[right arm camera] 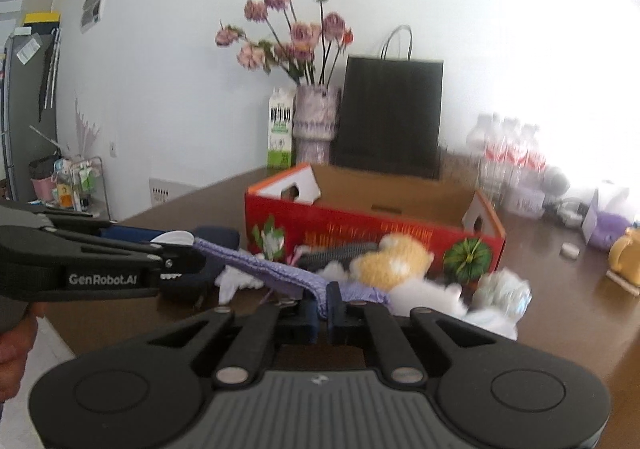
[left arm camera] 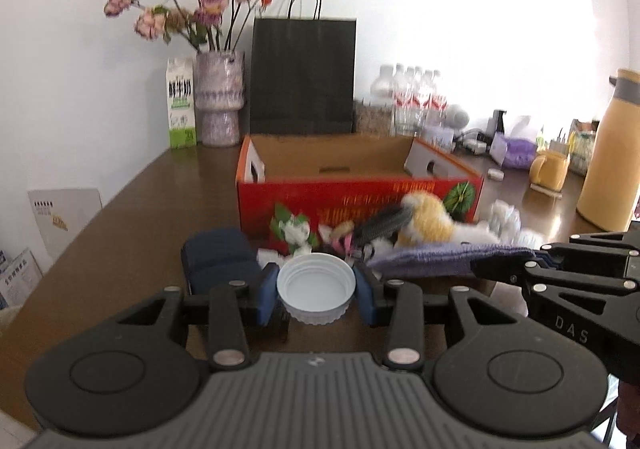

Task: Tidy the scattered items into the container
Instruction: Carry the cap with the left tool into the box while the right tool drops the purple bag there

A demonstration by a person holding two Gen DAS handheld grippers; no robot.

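Note:
My left gripper is shut on a white round lid, held above the brown table. My right gripper is shut on the edge of a purple cloth, which stretches out to the left. The cloth and the right gripper show in the left wrist view too. The red cardboard box stands open behind them. In front of the box lie an orange and white plush toy, a black brush, a dark blue bundle and crumpled white paper.
Behind the box stand a vase of flowers, a milk carton, a black paper bag and several water bottles. On the right are a yellow flask, a yellow mug and a purple pack.

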